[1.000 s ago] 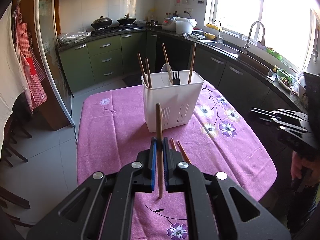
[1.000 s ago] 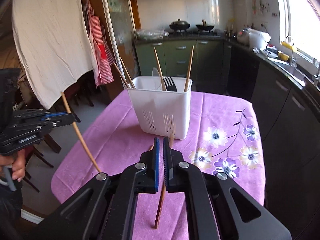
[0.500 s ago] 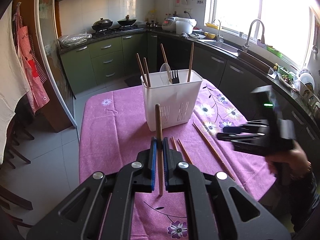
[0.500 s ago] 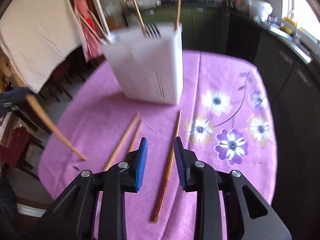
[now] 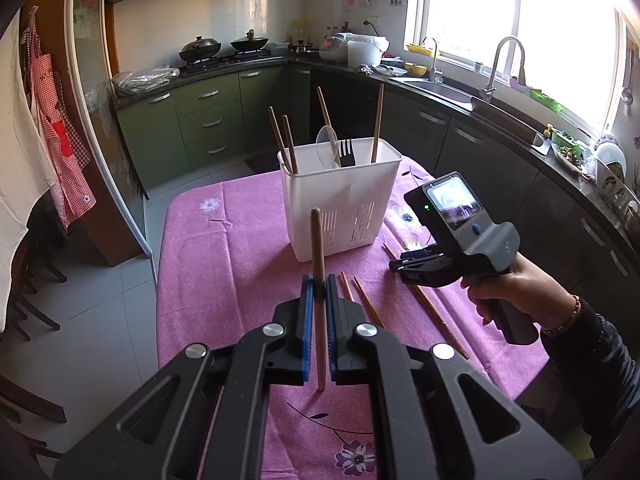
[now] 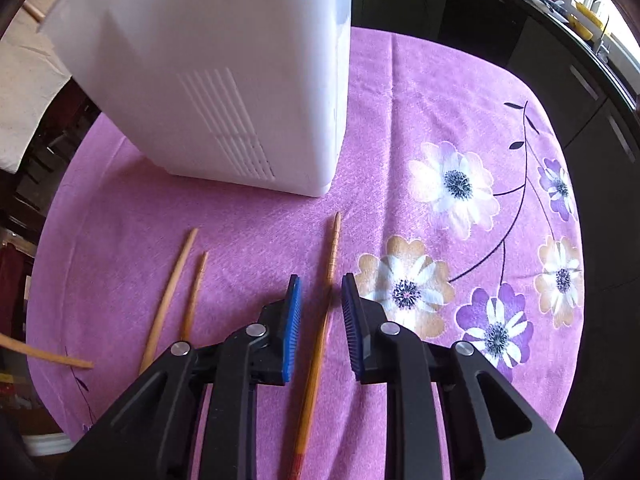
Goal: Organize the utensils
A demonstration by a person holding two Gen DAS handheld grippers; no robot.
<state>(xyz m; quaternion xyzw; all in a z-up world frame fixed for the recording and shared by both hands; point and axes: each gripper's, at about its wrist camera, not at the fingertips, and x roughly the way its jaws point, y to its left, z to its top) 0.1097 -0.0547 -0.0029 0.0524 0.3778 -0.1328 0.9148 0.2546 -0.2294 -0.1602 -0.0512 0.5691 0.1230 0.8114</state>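
A white slotted utensil holder (image 5: 340, 196) stands on the purple table and holds several chopsticks, a black fork and a white spoon. My left gripper (image 5: 318, 292) is shut on a brown chopstick (image 5: 319, 256), held upright above the near table. My right gripper (image 6: 319, 296) is open, low over the table, with its jaws on either side of a chopstick (image 6: 326, 300) that lies flat. It also shows in the left wrist view (image 5: 404, 270), right of the holder (image 6: 216, 72). Two more chopsticks (image 6: 176, 296) lie to its left.
The table carries a purple flowered cloth (image 5: 224, 248) (image 6: 440, 120). Its edges fall to a tiled floor on the left. Dark kitchen cabinets, a sink and a window run along the right. Chairs and hanging aprons are on the left.
My right gripper has opened, let go of its chopstick onto the table and dropped down close beside the holder. My left gripper still holds its chopstick, almost unmoved.
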